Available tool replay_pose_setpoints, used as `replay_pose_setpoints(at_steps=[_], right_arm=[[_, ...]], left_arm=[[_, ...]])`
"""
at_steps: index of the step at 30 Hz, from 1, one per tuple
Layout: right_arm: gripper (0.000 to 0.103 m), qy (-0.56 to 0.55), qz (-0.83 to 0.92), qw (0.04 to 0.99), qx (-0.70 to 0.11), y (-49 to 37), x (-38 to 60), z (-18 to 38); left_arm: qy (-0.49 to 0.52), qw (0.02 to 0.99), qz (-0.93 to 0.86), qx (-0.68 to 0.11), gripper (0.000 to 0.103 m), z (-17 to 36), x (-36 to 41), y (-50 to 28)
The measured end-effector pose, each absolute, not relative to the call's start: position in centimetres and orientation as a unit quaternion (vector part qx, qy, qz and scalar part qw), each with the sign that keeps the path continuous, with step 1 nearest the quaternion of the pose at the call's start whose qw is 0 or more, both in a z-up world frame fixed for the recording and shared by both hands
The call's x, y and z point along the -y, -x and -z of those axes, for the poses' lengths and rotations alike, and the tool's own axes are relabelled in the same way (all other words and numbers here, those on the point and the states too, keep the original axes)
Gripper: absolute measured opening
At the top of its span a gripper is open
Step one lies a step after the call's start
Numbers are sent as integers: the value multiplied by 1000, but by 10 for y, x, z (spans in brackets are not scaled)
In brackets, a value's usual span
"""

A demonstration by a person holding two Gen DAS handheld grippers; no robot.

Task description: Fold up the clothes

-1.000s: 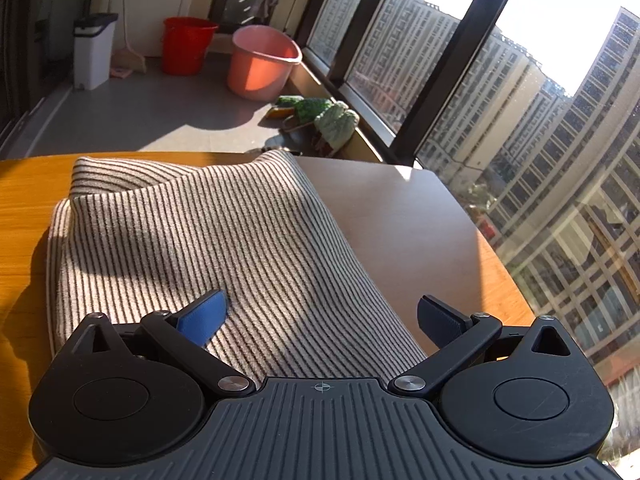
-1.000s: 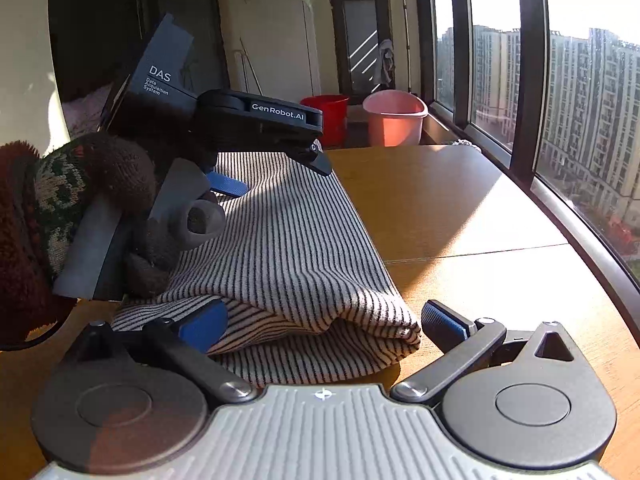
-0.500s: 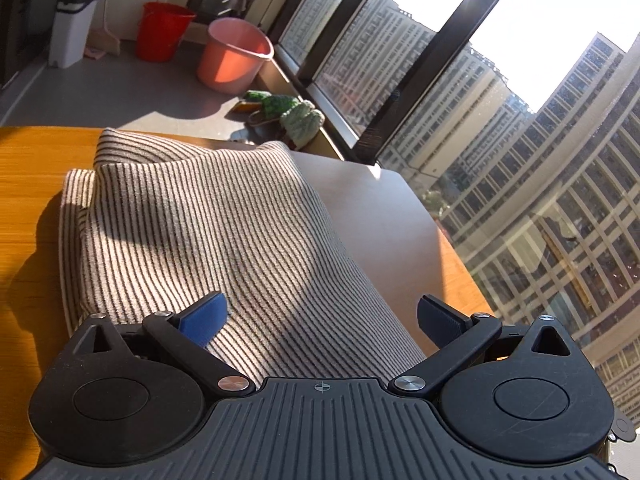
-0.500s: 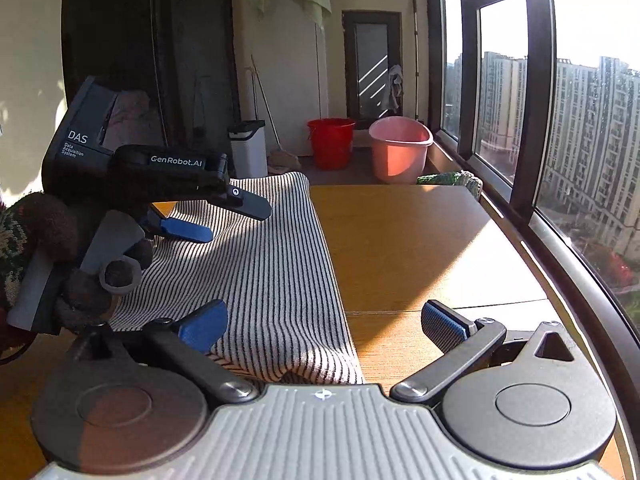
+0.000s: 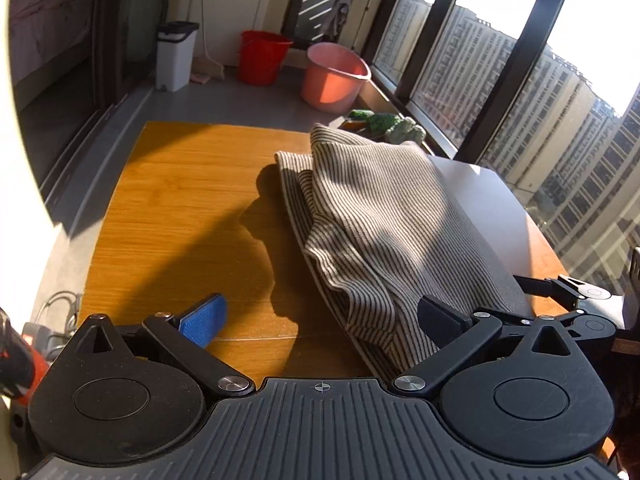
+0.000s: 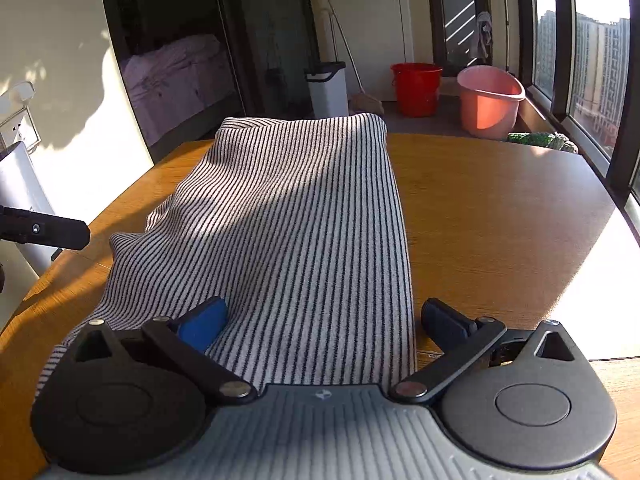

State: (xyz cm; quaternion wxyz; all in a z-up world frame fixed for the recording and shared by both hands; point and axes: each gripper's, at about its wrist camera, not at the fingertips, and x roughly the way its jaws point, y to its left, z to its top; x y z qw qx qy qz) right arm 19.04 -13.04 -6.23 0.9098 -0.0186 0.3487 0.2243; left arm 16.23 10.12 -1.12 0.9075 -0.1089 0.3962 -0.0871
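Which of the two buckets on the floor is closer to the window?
The pink bucket. It sits right beside the window, while the red bucket stands farther in, next to the white bin.

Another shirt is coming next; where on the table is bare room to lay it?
Bare wood lies between the striped garment and the windows, and more on its room side. The middle strip is covered.
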Motion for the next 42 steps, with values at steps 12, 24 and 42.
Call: replay_pose_setpoints(at_steps=[12,24,42], right_arm=[[103,32,-236,908,-345,-127,129,53],[95,242,-352,857,-289,-67,90,15],[84,378,-401,800,-238,-22,54,41]], left_arm=[[50,892,177,-413,103,33,-59,-159],[31,906,183,-380,103,45,-55,-154],[45,903,169,-392,103,46,-66,-154]])
